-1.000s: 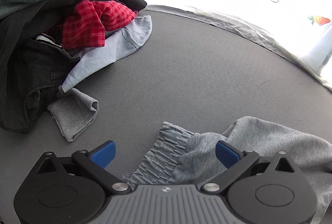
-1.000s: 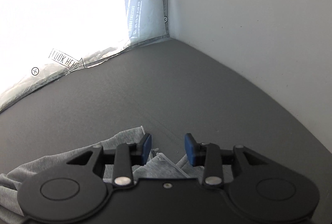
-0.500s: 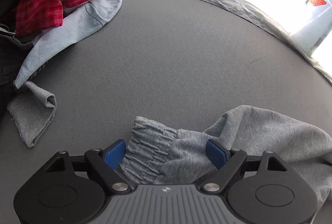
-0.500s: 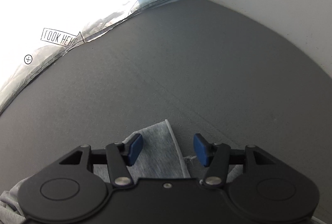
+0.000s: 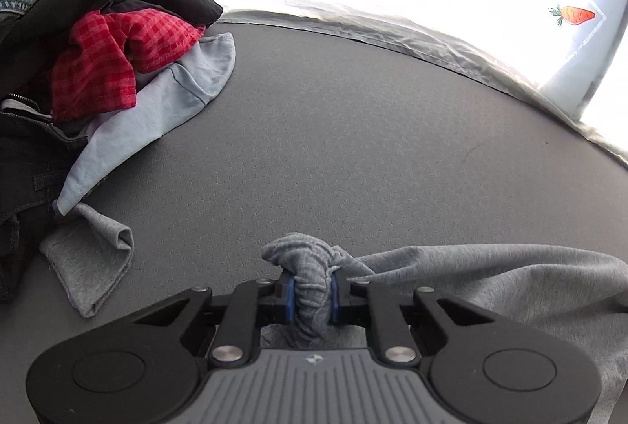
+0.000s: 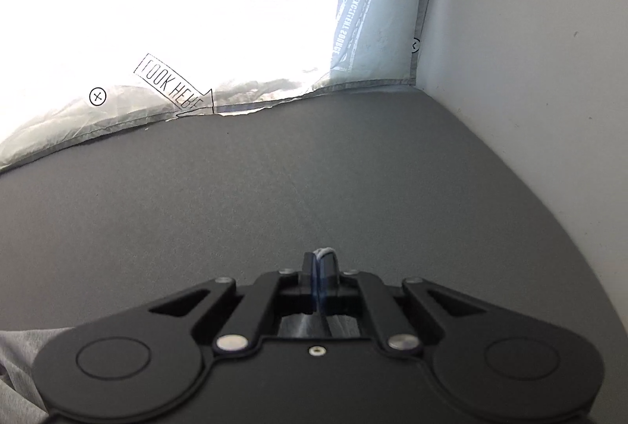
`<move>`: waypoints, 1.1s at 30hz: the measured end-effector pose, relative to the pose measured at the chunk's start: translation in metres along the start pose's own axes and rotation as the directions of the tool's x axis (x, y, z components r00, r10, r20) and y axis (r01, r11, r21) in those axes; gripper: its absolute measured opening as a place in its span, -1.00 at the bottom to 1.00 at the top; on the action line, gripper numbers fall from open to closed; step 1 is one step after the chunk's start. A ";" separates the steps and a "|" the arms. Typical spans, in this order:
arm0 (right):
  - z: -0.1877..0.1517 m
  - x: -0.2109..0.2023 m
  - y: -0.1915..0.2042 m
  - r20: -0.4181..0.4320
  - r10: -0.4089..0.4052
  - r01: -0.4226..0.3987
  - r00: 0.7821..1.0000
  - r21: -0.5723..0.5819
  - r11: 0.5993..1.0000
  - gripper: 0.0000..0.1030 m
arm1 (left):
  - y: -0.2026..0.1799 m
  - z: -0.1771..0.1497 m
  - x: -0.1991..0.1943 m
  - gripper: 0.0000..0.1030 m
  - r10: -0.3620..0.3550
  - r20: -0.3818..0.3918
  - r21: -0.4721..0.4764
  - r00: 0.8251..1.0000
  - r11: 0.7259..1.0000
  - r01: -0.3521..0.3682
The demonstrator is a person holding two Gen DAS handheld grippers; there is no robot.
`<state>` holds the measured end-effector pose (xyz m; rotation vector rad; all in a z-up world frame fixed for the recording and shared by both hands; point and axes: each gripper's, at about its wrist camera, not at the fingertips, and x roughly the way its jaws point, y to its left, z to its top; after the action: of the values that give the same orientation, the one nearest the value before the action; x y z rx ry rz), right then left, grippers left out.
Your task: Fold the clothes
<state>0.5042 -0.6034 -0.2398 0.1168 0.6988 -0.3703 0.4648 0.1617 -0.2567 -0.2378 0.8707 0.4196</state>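
Observation:
A grey sweat garment (image 5: 490, 286) lies on the dark grey surface (image 5: 353, 149). My left gripper (image 5: 311, 292) is shut on its bunched elastic waistband, which sticks out between the blue pads. The rest of the cloth trails off to the right. My right gripper (image 6: 318, 277) is shut on a thin edge of the same grey garment (image 6: 325, 252); more grey cloth (image 6: 15, 365) shows at the lower left of the right wrist view.
A heap of clothes (image 5: 78, 51) sits at the left: denim, dark items, a red checked piece (image 5: 106, 63), a pale blue piece (image 5: 157, 110), a small grey piece (image 5: 90, 263). A bright printed sheet (image 6: 176, 90) edges the back. A white wall (image 6: 530, 71) stands at the right.
Both grippers were open over the grey garment and have closed on it. The left one now pinches the waistband, the right one a thin edge.

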 end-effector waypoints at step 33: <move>0.107 -0.024 -0.043 0.143 -0.036 0.008 0.989 0.192 0.981 -0.94 | 0.049 0.022 -0.031 -0.65 -0.005 0.210 -0.335 0.978 0.939 0.077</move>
<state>0.5369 -0.6606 -0.1420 0.2616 0.5192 -0.4619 0.4399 0.2056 -0.2203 -0.5232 0.5831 0.5461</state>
